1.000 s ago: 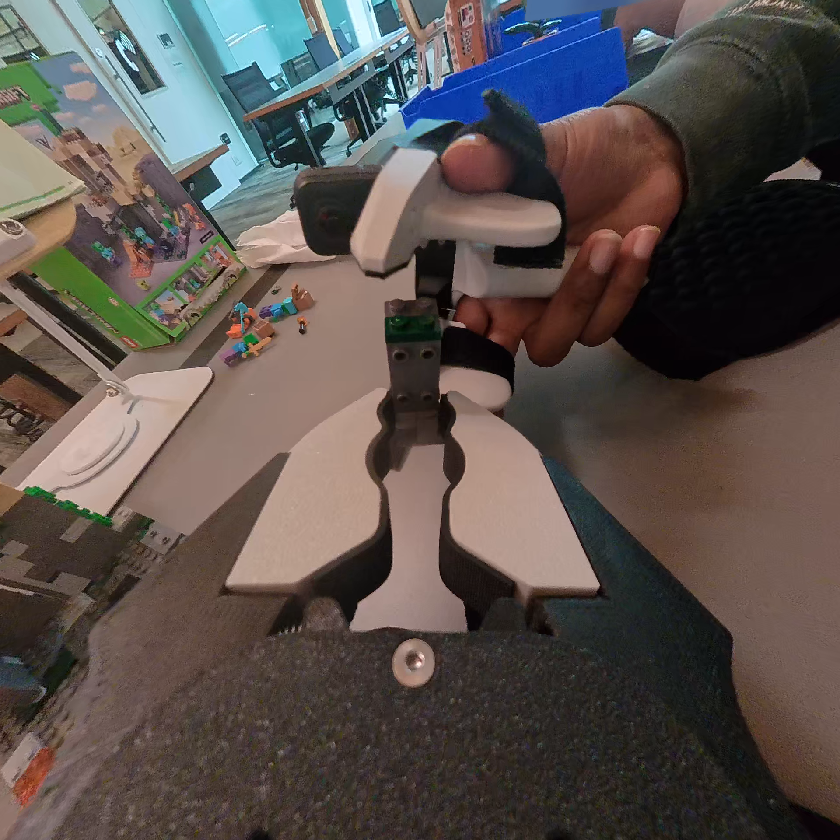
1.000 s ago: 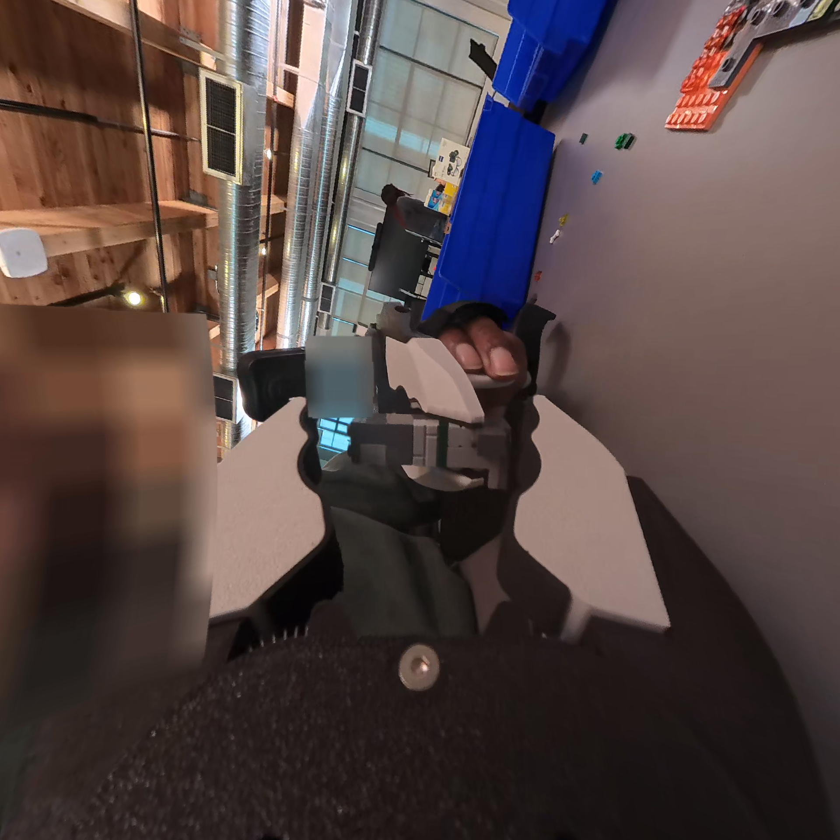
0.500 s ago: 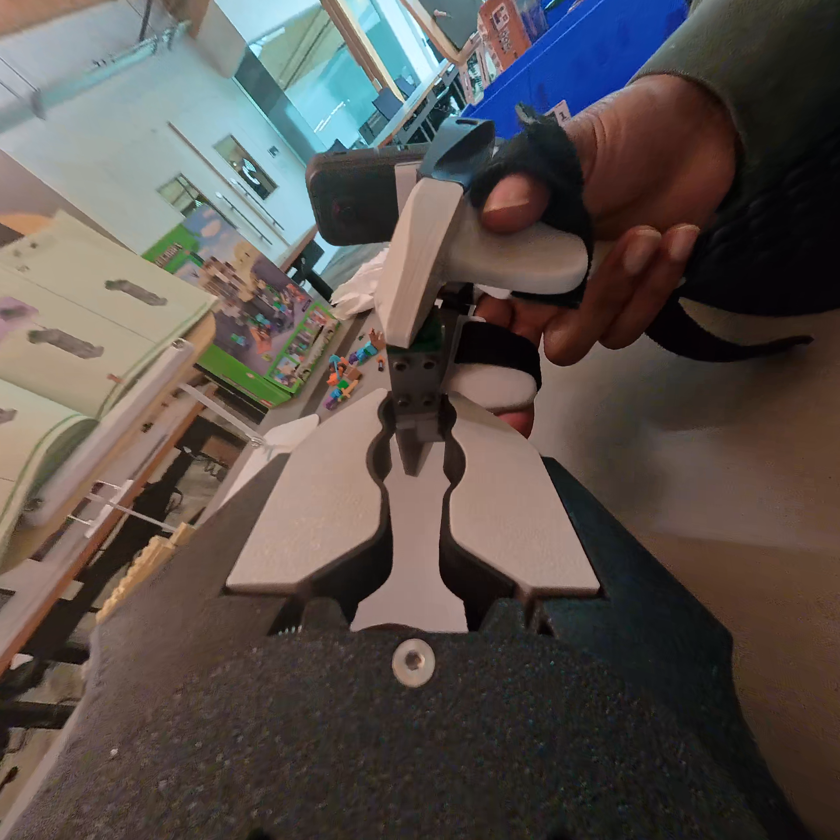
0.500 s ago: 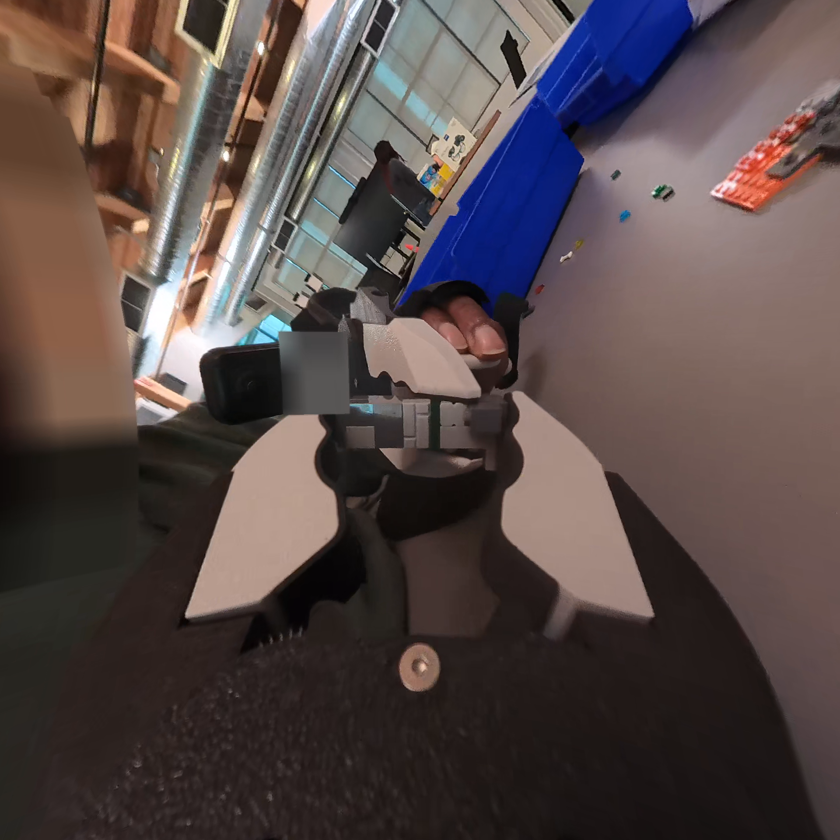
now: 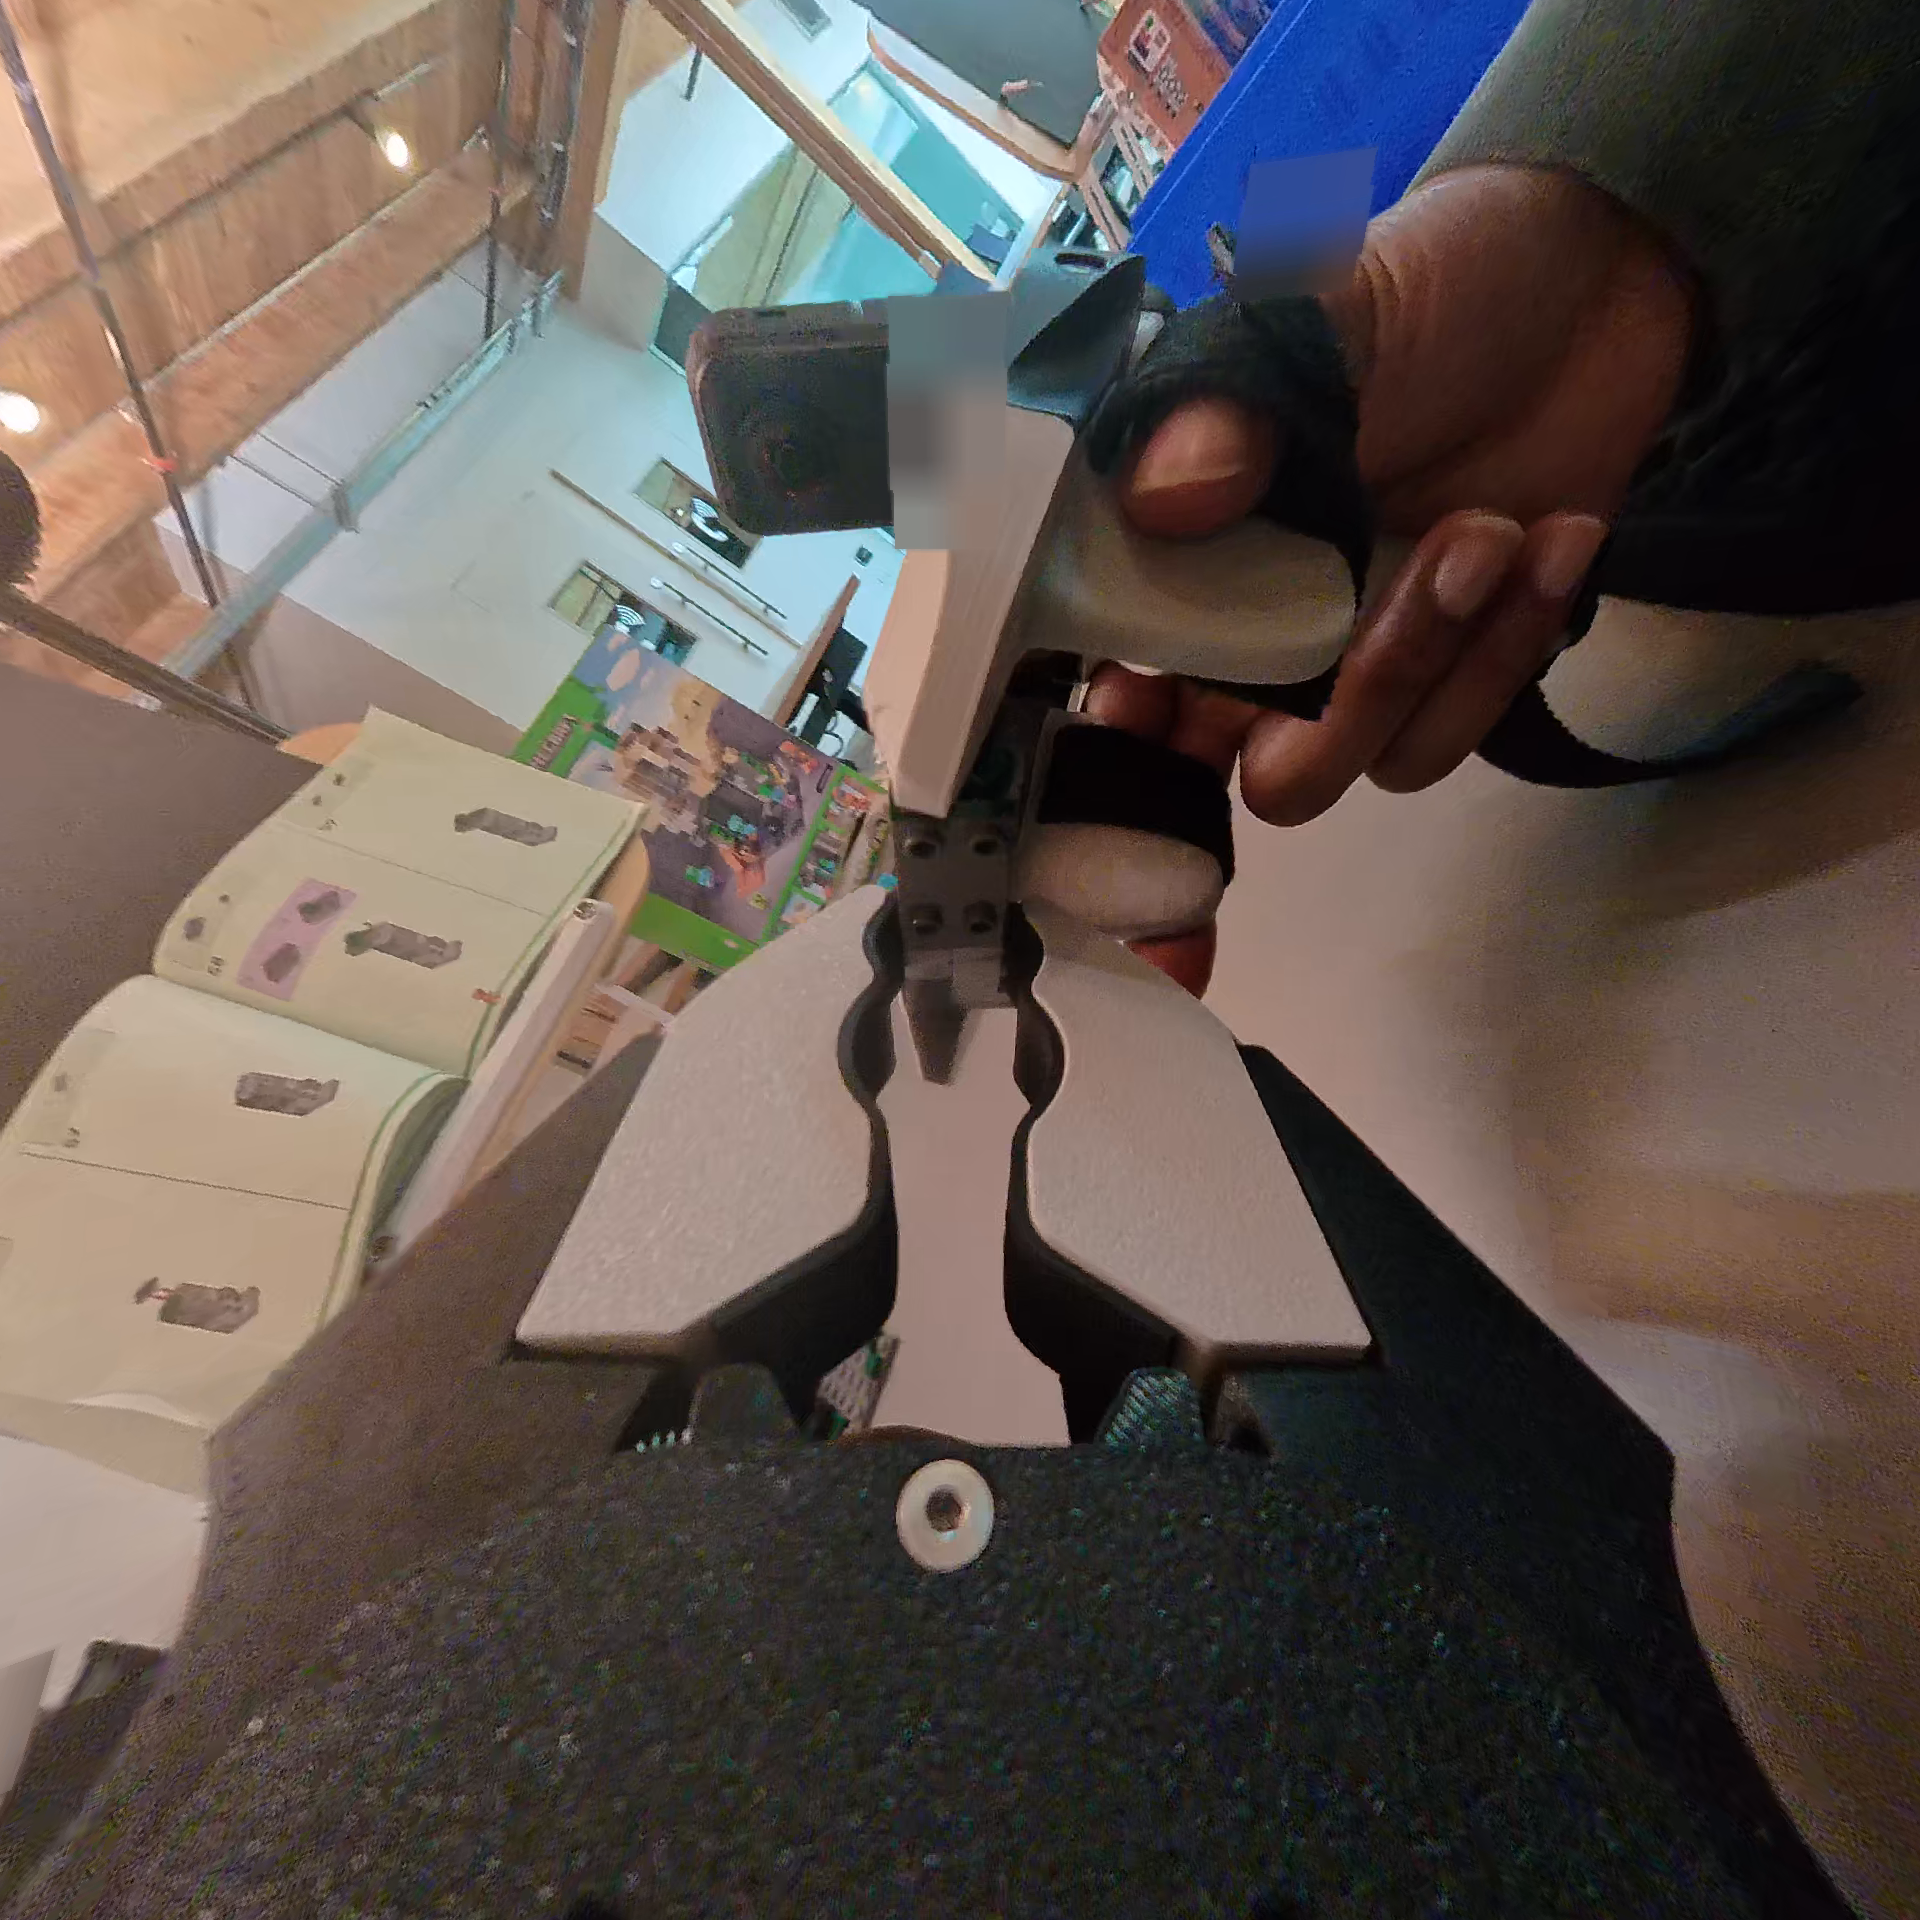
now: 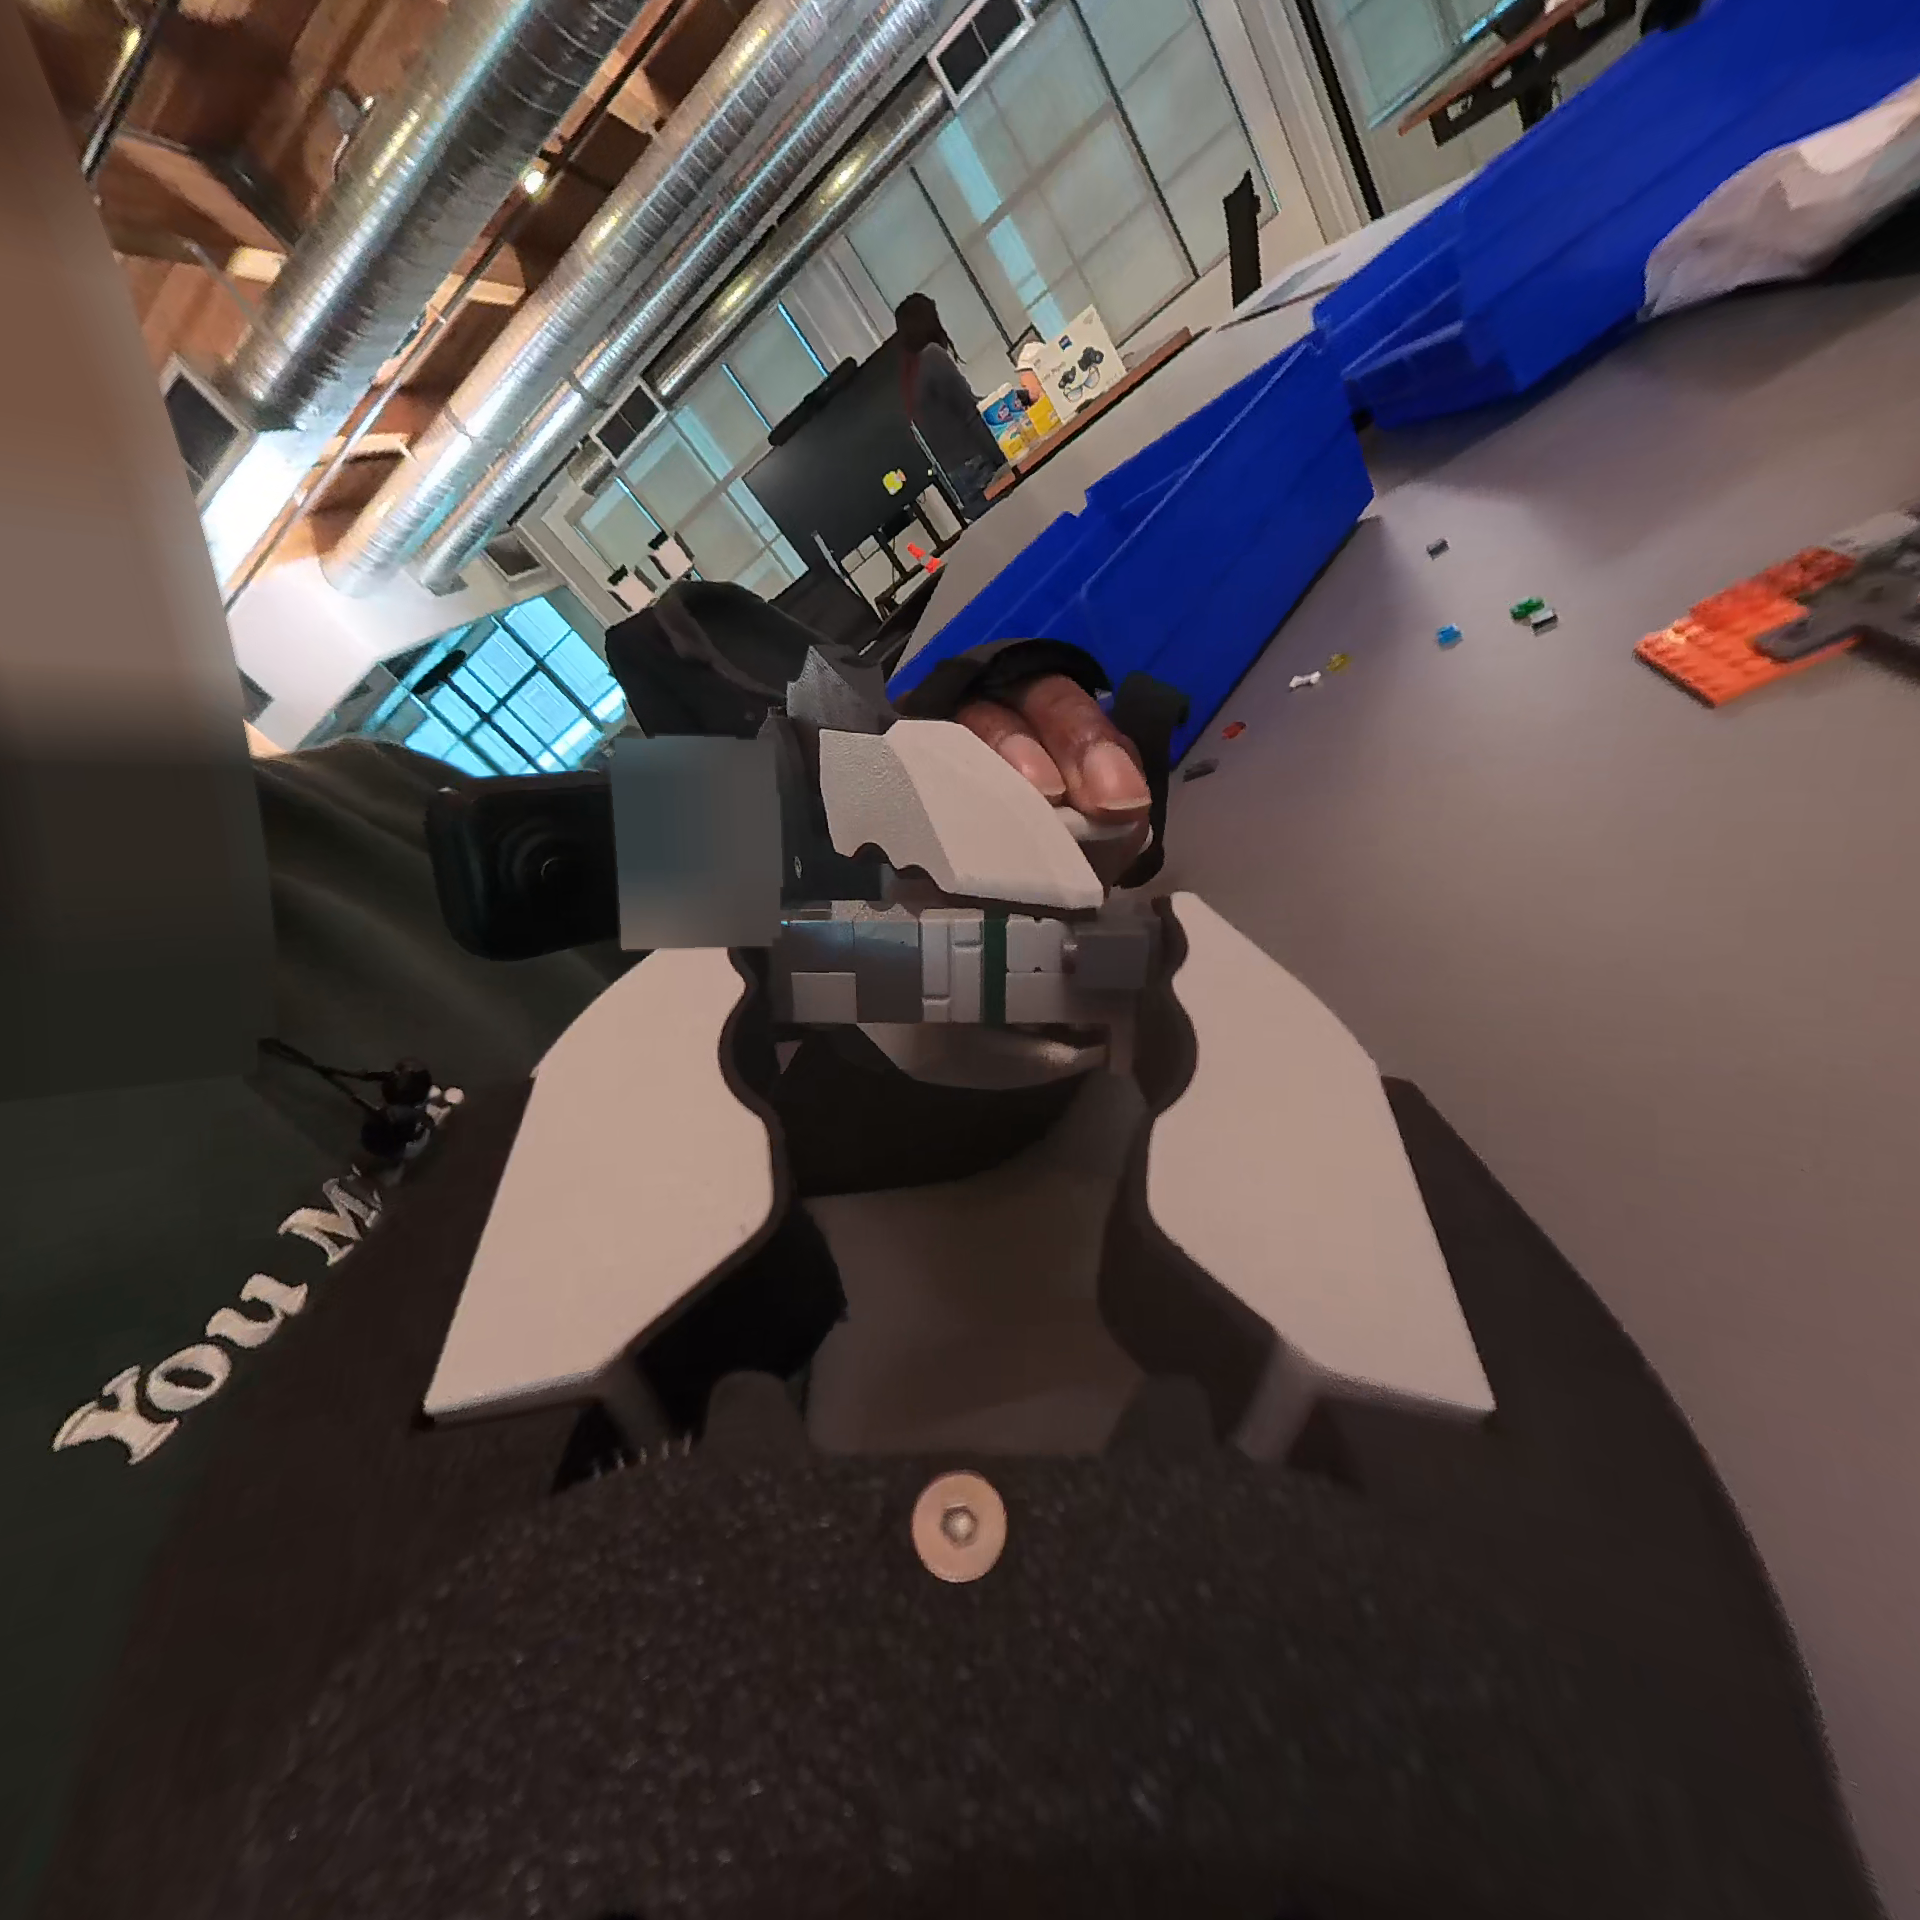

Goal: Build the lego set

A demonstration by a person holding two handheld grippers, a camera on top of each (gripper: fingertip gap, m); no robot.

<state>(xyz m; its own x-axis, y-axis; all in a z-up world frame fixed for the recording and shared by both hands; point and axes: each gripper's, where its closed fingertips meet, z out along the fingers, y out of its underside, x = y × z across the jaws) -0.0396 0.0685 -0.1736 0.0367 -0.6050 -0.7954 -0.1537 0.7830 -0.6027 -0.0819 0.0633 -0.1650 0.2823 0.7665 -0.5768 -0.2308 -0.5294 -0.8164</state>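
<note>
The grey brick column (image 5: 954,902), with a thin green layer near one end, is held in the air above the table (image 6: 1558,935), caught between both grippers. It looks light and rigid, but its stacked joints could probably snap apart under bending, so it is best held on flat sides near each end. The left gripper (image 5: 951,997) is narrow, clamped on the column's lower end. The right gripper (image 6: 951,977) stands wide around its length; whether it touches I cannot tell. Loose small bricks (image 6: 1527,613) lie toward the table's far edge, near blue bins (image 6: 1195,561).
</note>
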